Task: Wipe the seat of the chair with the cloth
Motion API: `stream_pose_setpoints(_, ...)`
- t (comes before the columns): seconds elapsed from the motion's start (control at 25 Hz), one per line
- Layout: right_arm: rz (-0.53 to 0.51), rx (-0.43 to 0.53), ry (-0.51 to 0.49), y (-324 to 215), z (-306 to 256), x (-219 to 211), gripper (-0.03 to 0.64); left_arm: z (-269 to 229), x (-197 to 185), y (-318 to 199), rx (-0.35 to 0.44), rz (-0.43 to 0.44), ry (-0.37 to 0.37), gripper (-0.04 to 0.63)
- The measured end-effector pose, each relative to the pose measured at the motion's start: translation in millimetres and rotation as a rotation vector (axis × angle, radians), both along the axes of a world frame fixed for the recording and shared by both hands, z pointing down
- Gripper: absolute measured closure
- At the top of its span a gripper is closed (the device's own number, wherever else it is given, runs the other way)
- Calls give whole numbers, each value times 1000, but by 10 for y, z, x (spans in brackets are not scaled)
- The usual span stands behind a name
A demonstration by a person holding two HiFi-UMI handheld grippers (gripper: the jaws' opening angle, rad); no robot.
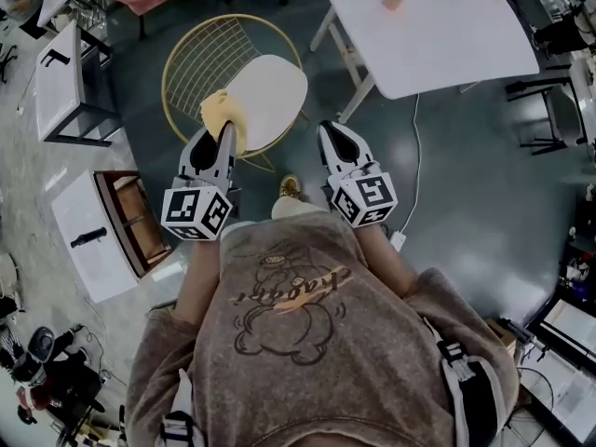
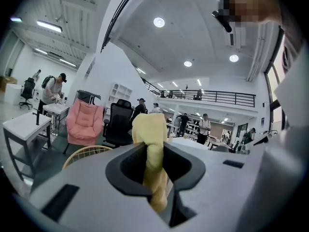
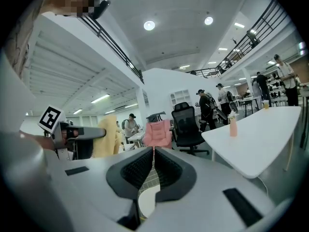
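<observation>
The left gripper (image 1: 223,138) is clamped on the yellow cloth (image 1: 221,113). The left gripper view shows the fabric pinched between both jaws, one bunch standing up past the tips and a tail hanging back toward the camera. From the head view the cloth lies over the left edge of the chair's white seat (image 1: 270,96), in front of the gold wire backrest (image 1: 207,56). Whether it touches the seat cannot be told. The right gripper (image 1: 330,136) is held just right of the seat with its ribbed jaws closed together and nothing between them.

The marker cubes (image 1: 196,212) carry only black-and-white square patterns. The brown sweatshirt (image 1: 298,343) has a bear drawing crossed by a script word, upside down here and not clear enough to read.

Only the head view shows the seat whole, along with an open wooden drawer (image 1: 130,220) on the floor to the left. The right gripper view looks past its jaws at a sliver of wire and white seat, shows the left gripper and cloth from the side, and shows a small peach bottle (image 3: 233,128) on the white table (image 3: 256,137). Both gripper views take in a pink padded chair (image 2: 84,123), a black office chair (image 2: 119,124) and people standing farther back in the hall.
</observation>
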State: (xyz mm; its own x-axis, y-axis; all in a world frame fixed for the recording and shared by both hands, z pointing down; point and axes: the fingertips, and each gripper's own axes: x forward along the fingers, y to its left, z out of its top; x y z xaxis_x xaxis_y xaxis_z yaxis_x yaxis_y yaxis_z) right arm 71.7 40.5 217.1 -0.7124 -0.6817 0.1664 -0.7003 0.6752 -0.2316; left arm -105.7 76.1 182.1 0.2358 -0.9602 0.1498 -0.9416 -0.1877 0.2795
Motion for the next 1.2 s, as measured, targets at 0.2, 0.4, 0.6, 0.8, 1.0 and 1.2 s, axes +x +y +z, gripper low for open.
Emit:
stream_pose_setpoints(0.2,-23,-10,9,-251,44,-94,583,82,-93,-230,-22,-19,9,512)
stream_pose_setpoints(0.4,-9,-22,5,-412,87,-165,583,150,-176,-428,-40,-7,10,512)
stream_pose_setpoints(0.6,42,-24,5,-590,123,-180,583,225,-224,-655,-57,33,17,512)
stream_pose_setpoints(0.8,87,-35,4,-756,190,-259,583,292,-319,-915,-68,73,21,512)
stream_pose_setpoints(1.0,126,-29,22,-921,297,-345,583,440,-408,-1126,-87,100,27,512)
stream_pose_setpoints(1.2,149,-16,49,-1135,428,-442,583,639,-500,-1389,-97,124,31,512)
